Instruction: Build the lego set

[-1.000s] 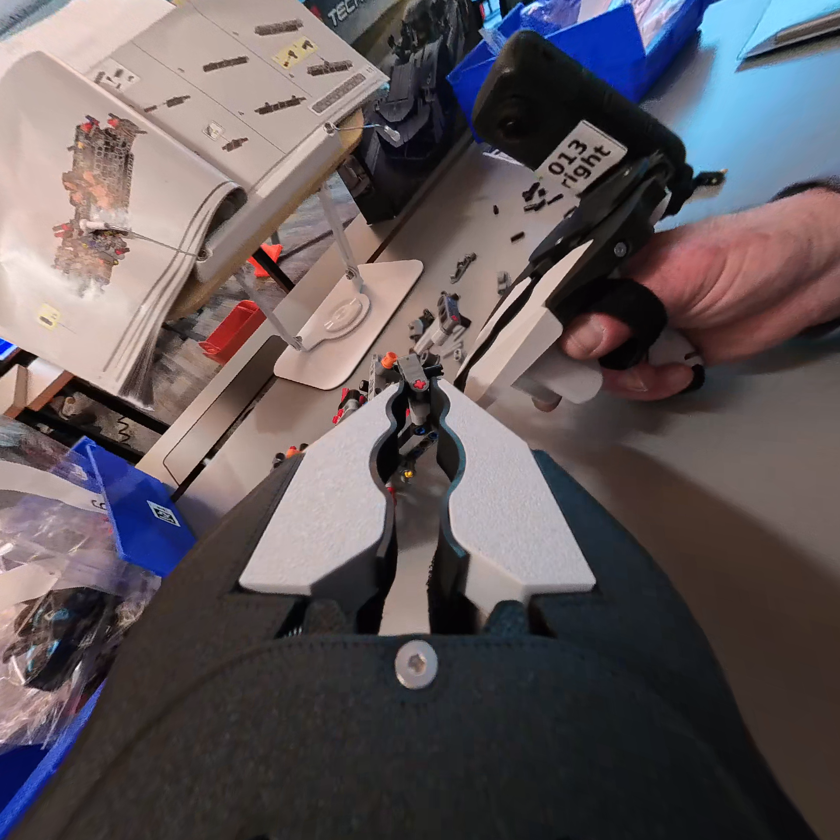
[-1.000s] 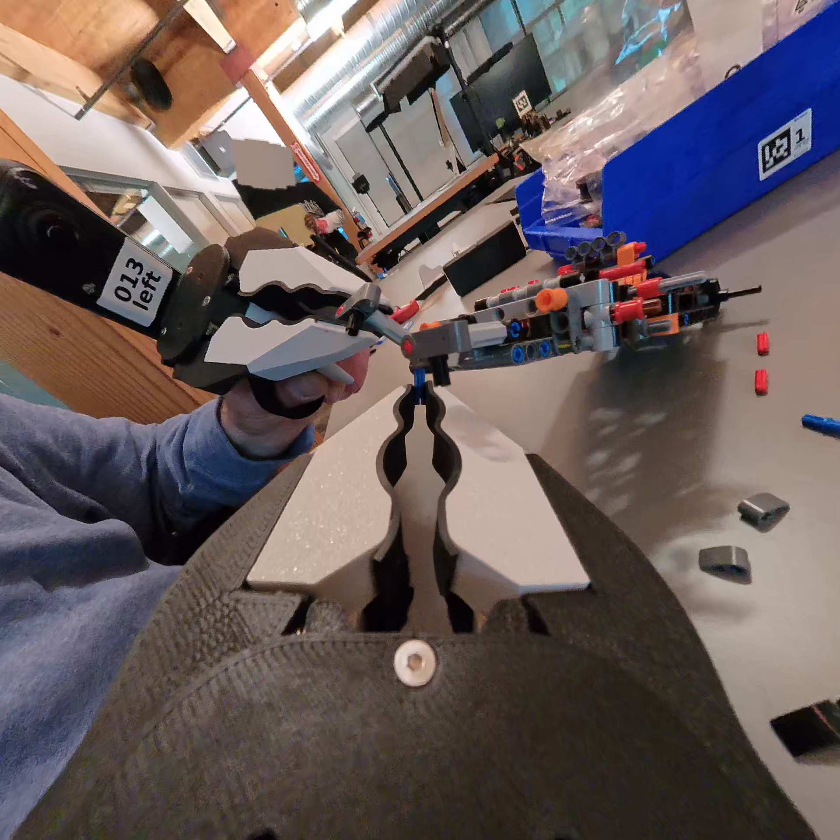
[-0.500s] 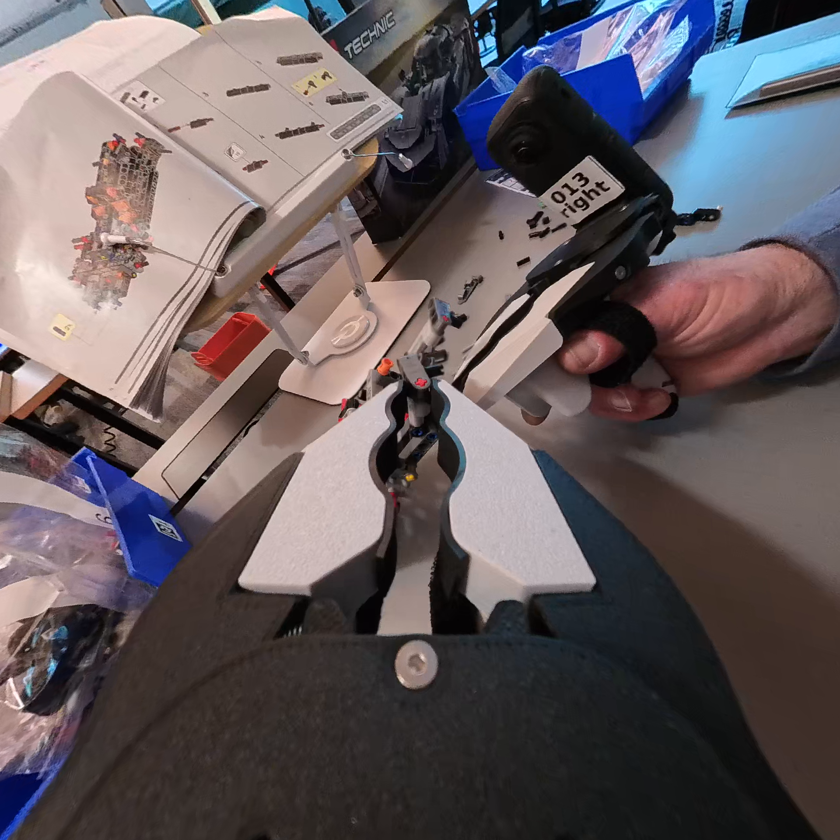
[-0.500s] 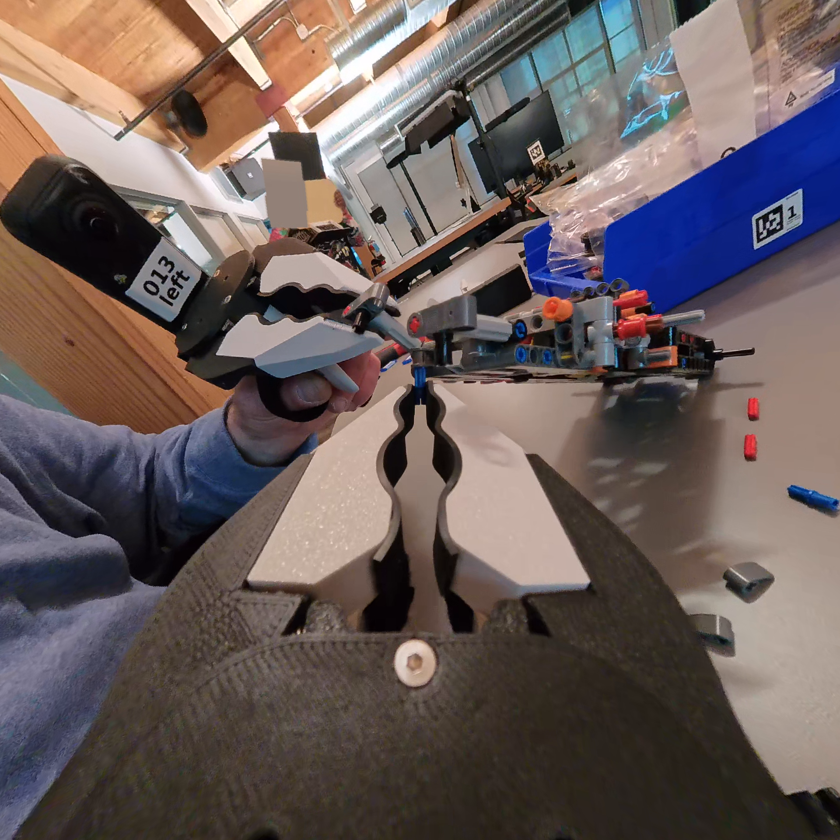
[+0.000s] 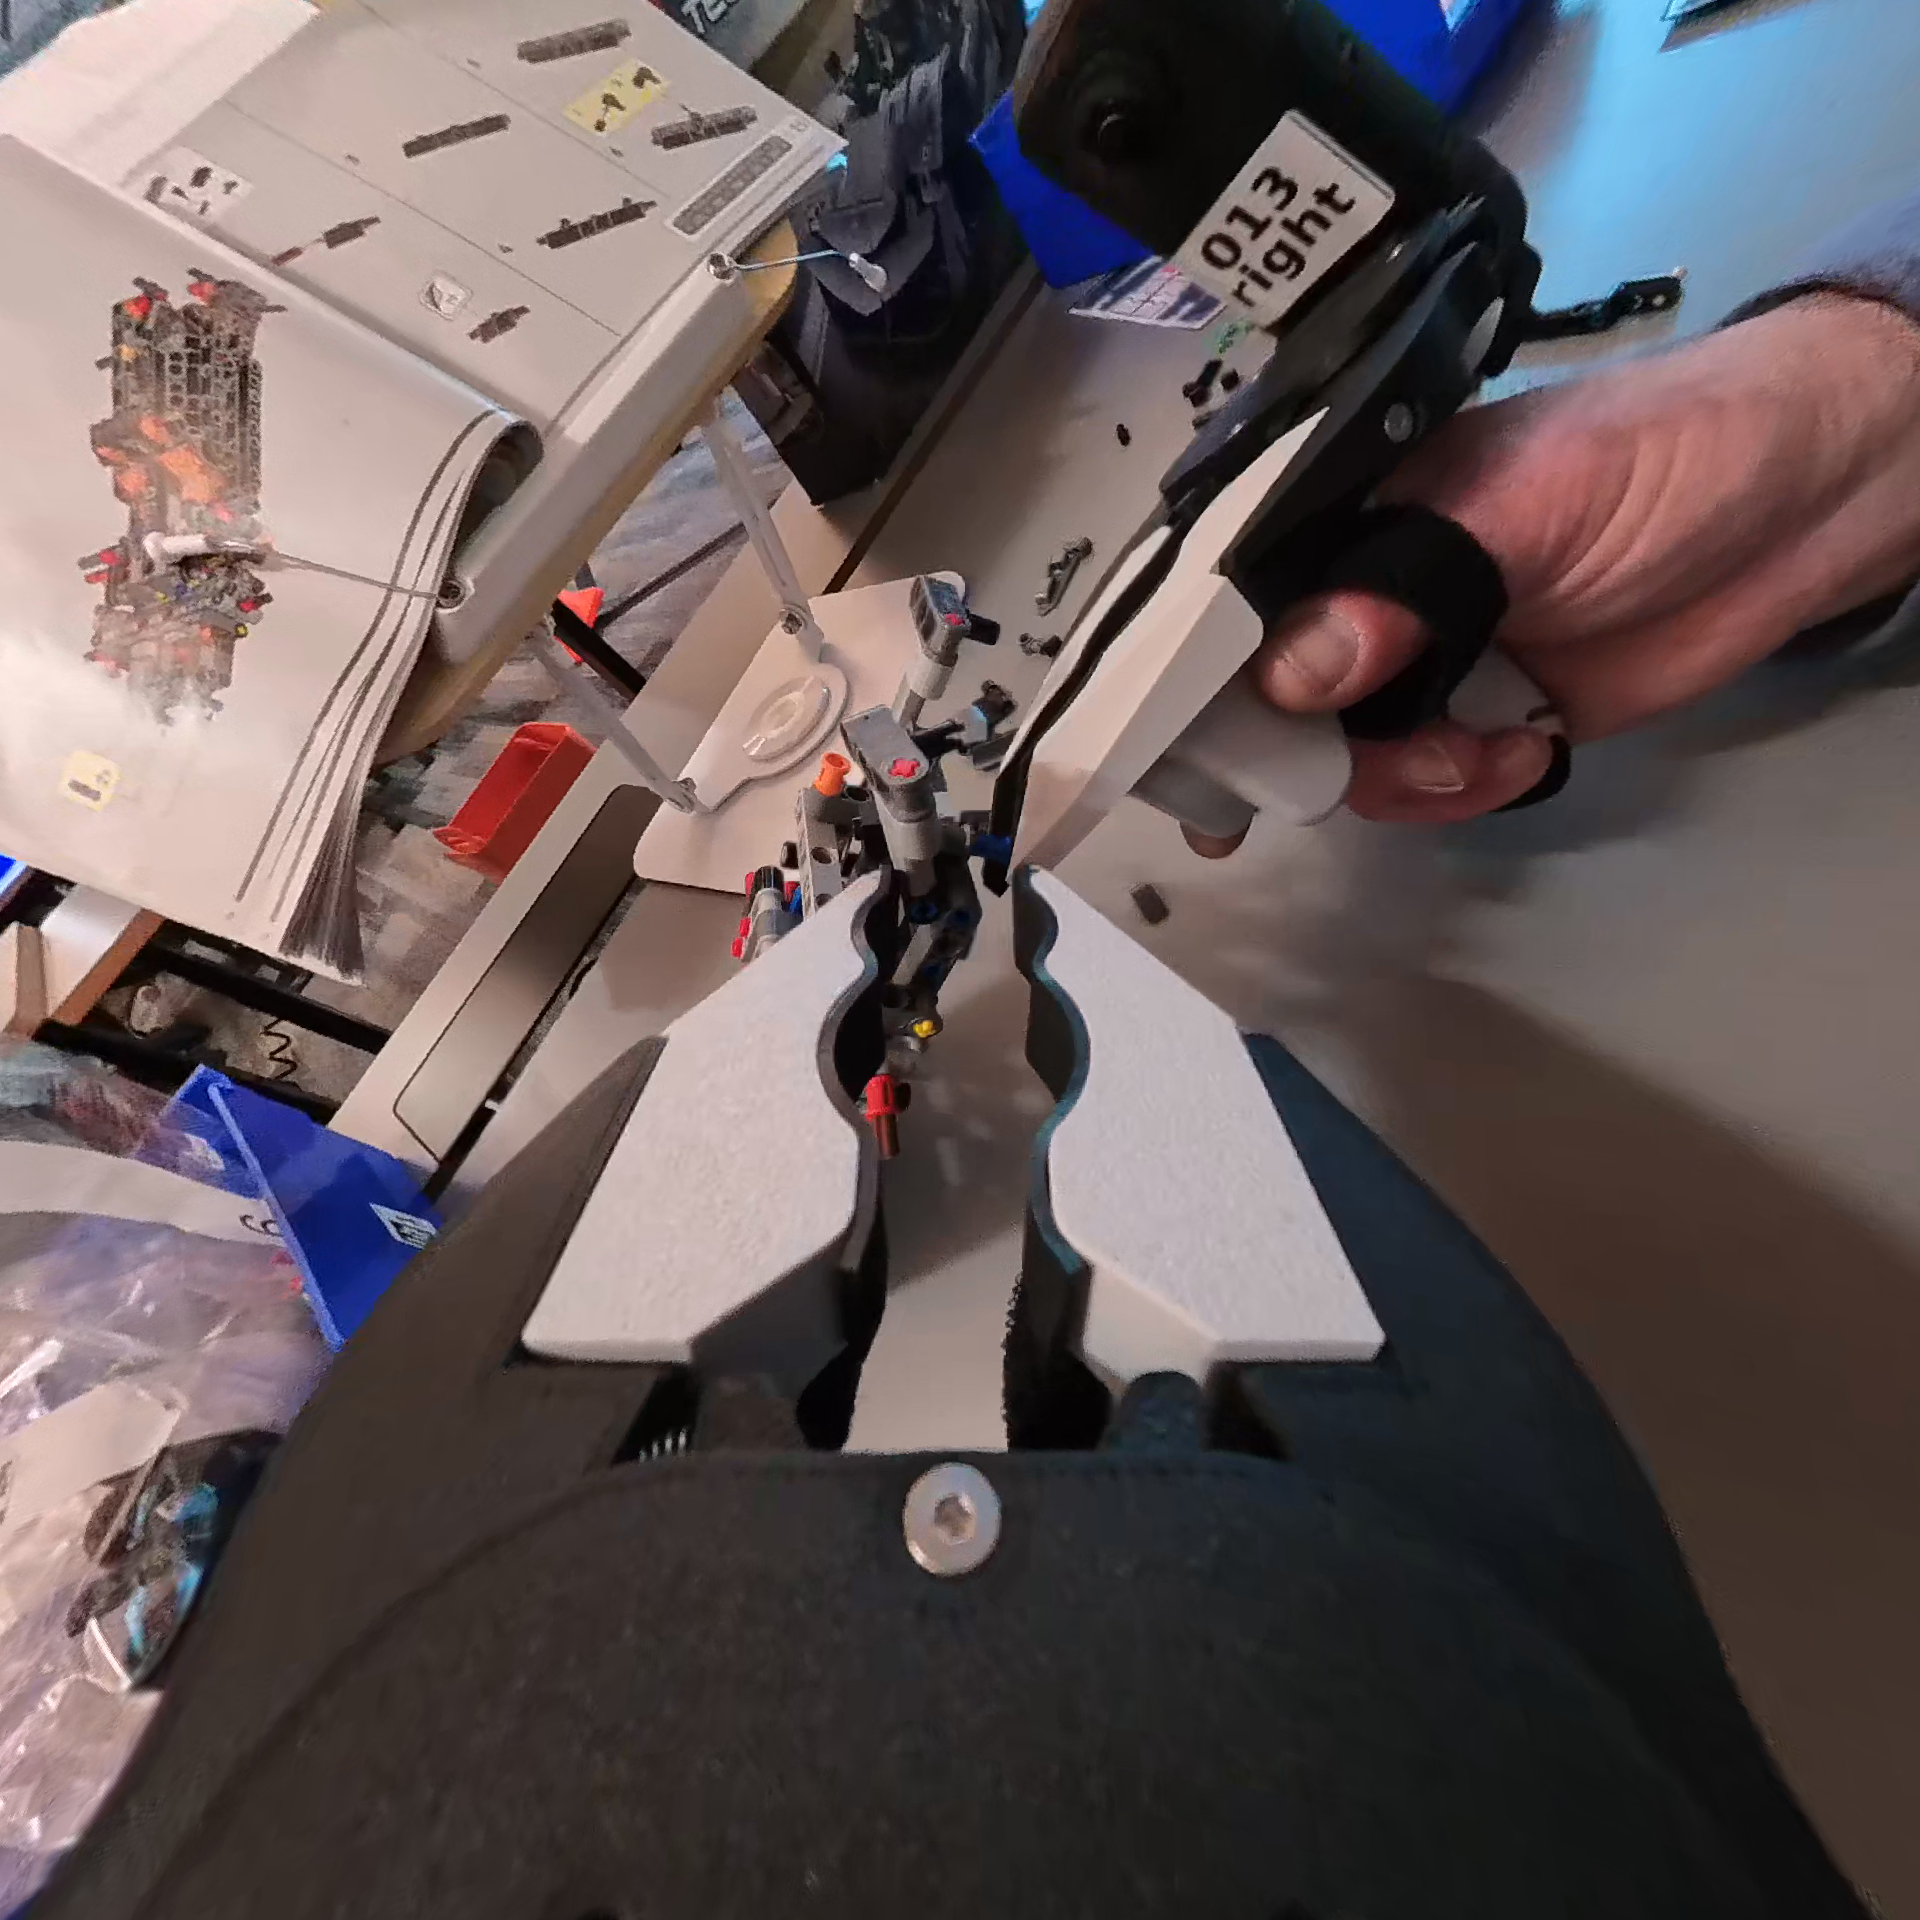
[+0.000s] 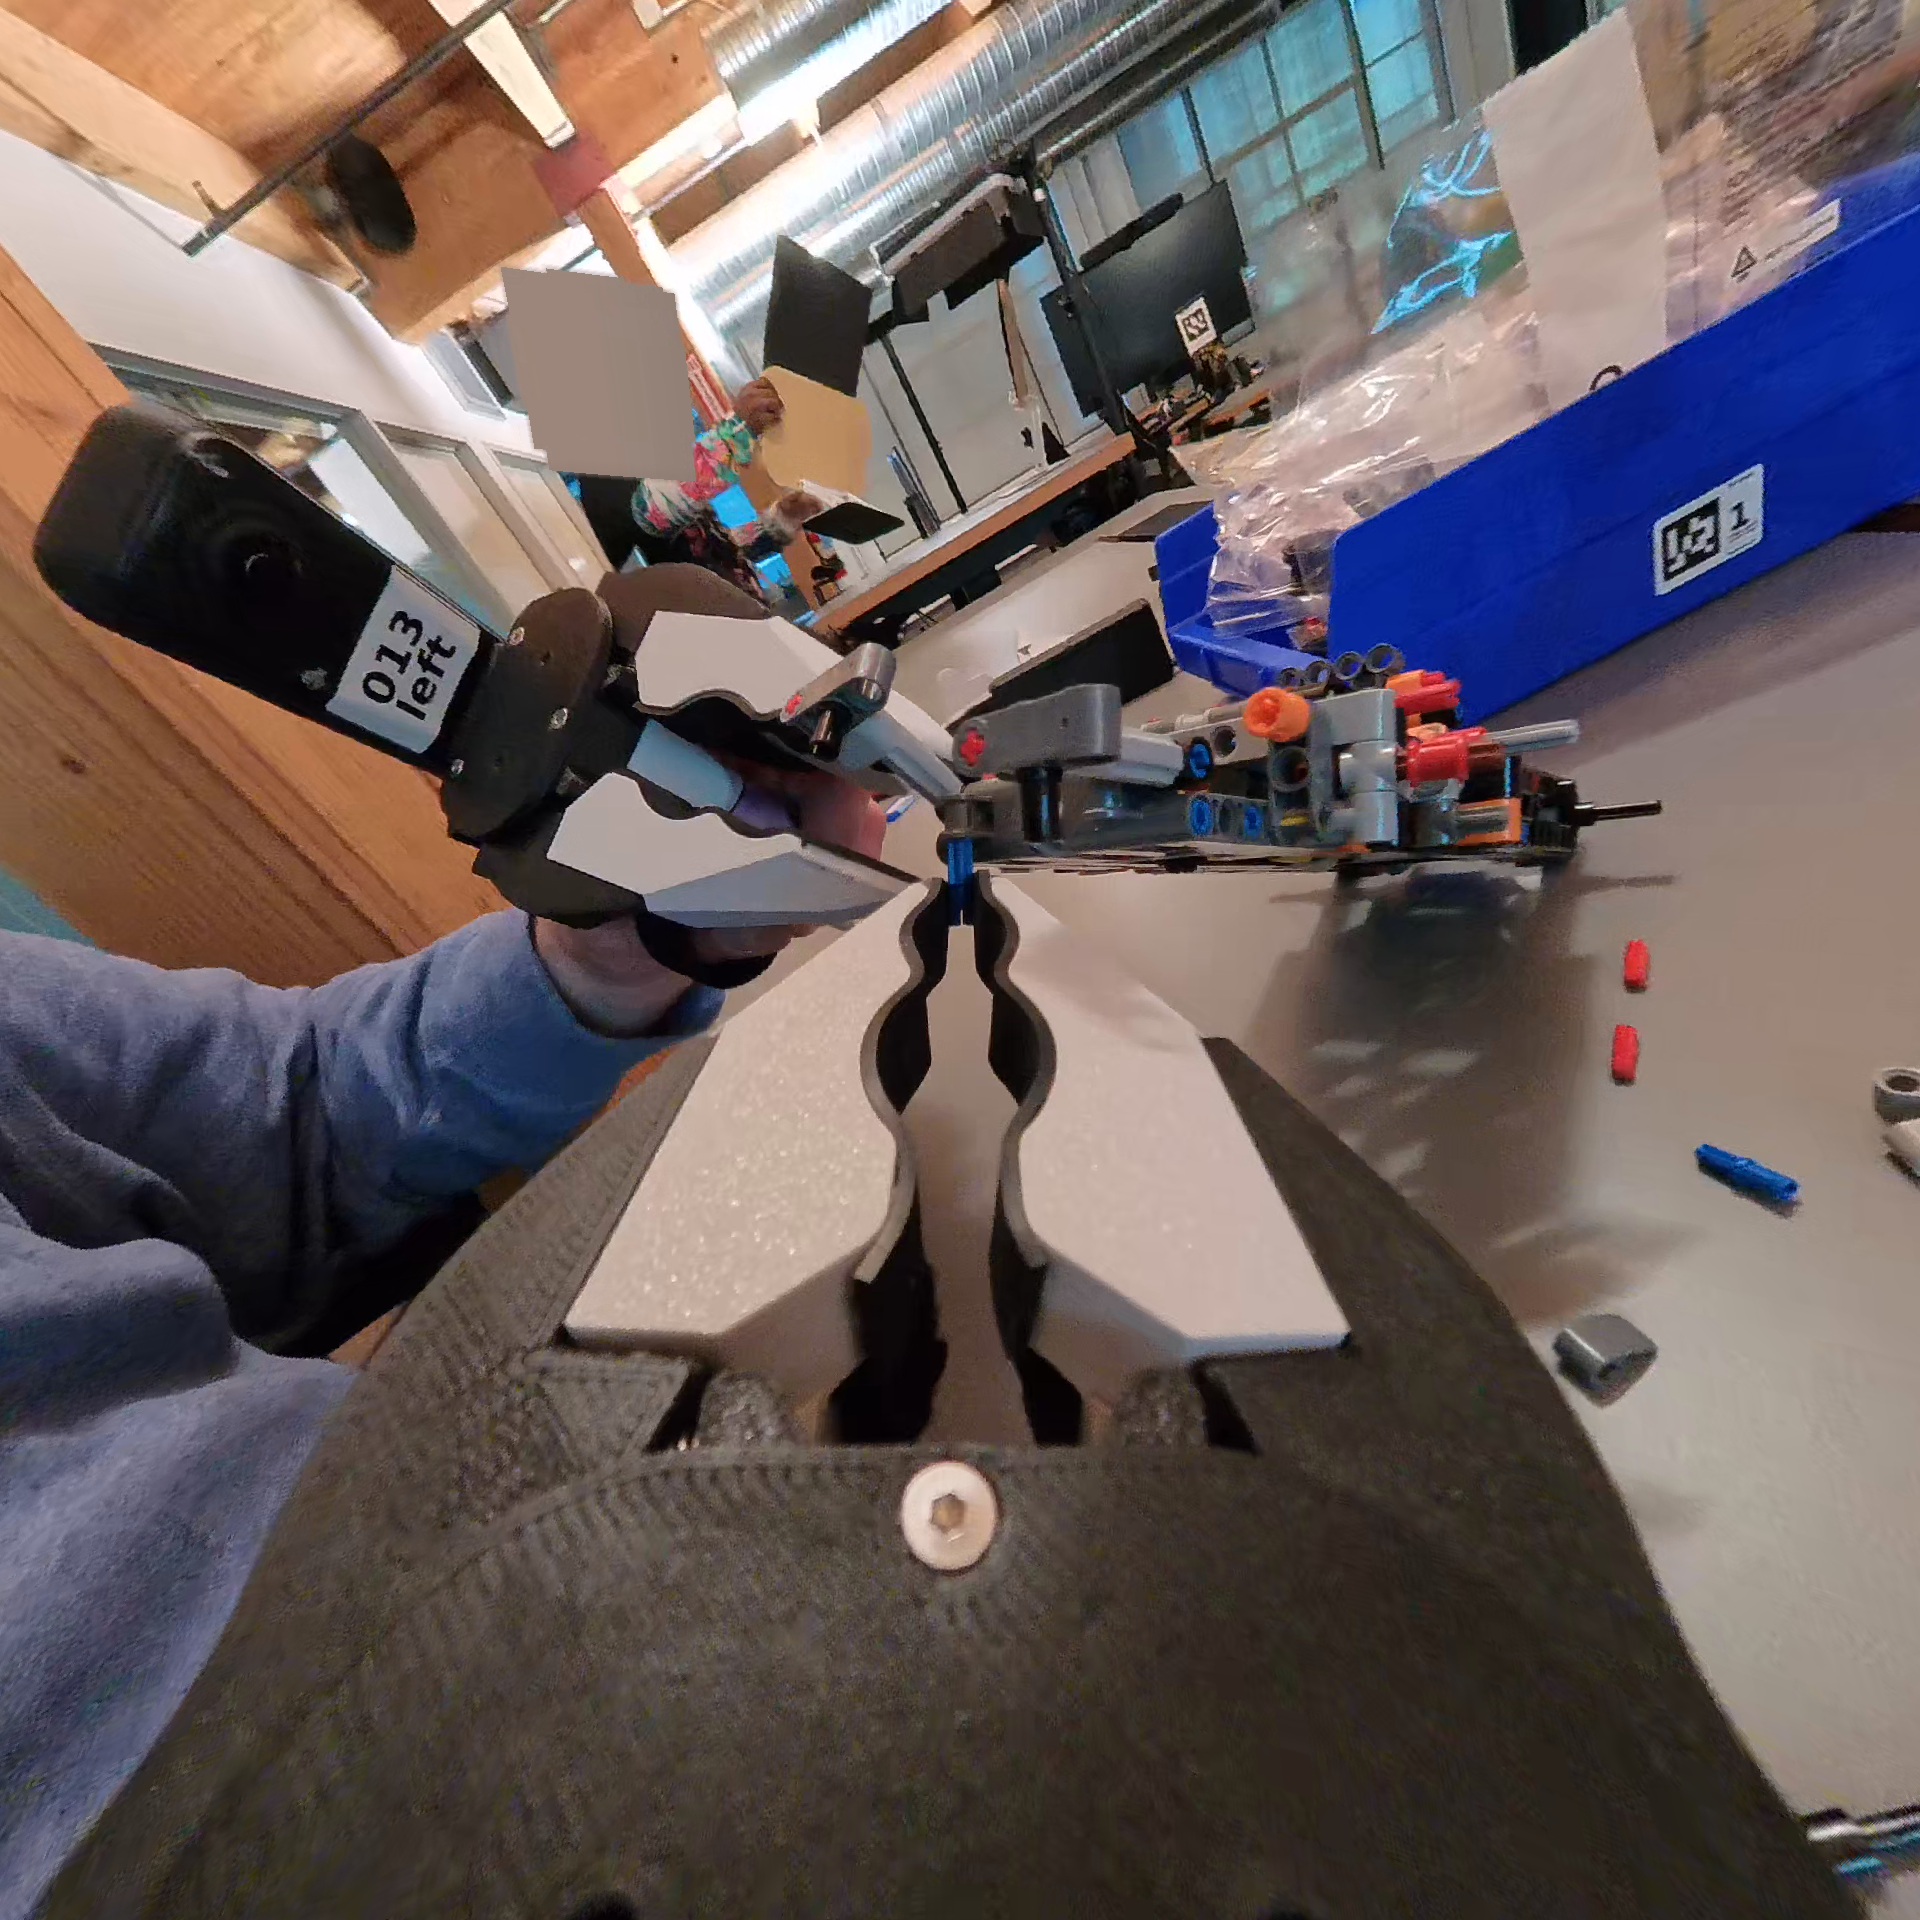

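Observation:
The long grey, black and orange lego assembly (image 6: pixel 1299 790) lies on the grey table (image 6: pixel 1766 831). Its near end sits between the fingers of my left gripper (image 5: pixel 951 883), which are apart, with a gap on the right side of the assembly (image 5: pixel 904 810). My right gripper (image 6: pixel 961 894) is shut on a small blue pin (image 6: pixel 958 878), held upright with its top against the underside of the assembly's near end. In the left wrist view the right gripper (image 5: pixel 1003 862) comes in from the right, hand-held. The left gripper (image 6: pixel 930 826) also shows open in the right wrist view.
An open instruction booklet (image 5: pixel 312 364) stands on a holder at the left. Blue bins with plastic bags (image 6: pixel 1558 520) (image 5: pixel 312 1195) stand at the table's edges. Two red pins (image 6: pixel 1633 964), a blue pin (image 6: pixel 1745 1188) and a grey piece (image 6: pixel 1605 1354) lie loose on the right. The grippers are tip to tip, or close to it.
My left gripper has opened and no longer clamps the assembly, which has come down level onto the table. My right gripper stays shut on the blue pin at the assembly's end.

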